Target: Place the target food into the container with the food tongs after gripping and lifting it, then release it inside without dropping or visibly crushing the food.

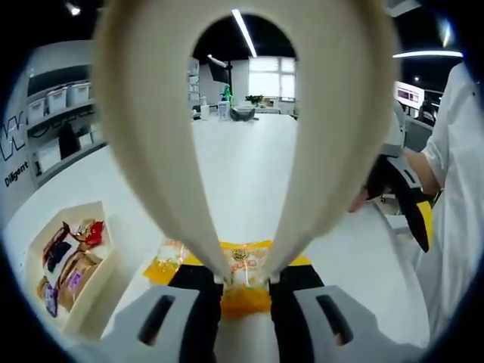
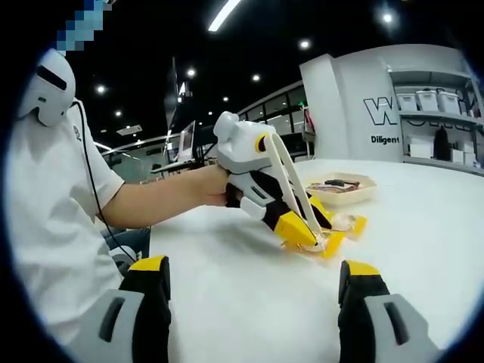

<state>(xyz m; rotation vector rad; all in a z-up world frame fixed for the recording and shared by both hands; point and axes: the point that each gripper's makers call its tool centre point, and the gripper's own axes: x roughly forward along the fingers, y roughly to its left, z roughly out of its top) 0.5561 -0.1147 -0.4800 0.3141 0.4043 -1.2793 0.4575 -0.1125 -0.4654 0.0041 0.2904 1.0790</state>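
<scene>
White table (image 2: 423,219) bears one snack tray (image 1: 94,283), one yellow packet (image 1: 243,261).

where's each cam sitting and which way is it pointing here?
Left gripper view: rides the left tool, looking along the cream tongs it holds, down at a yellow snack packet on the white table; the container sits to the left, and a white sleeve and the right tool at the right edge.
Right gripper view: rides the right tool, jaws apart, looking across the table at the person's forearm and the left tool working the packet.
Shared: left tool, tongs, packet, container, table.
</scene>
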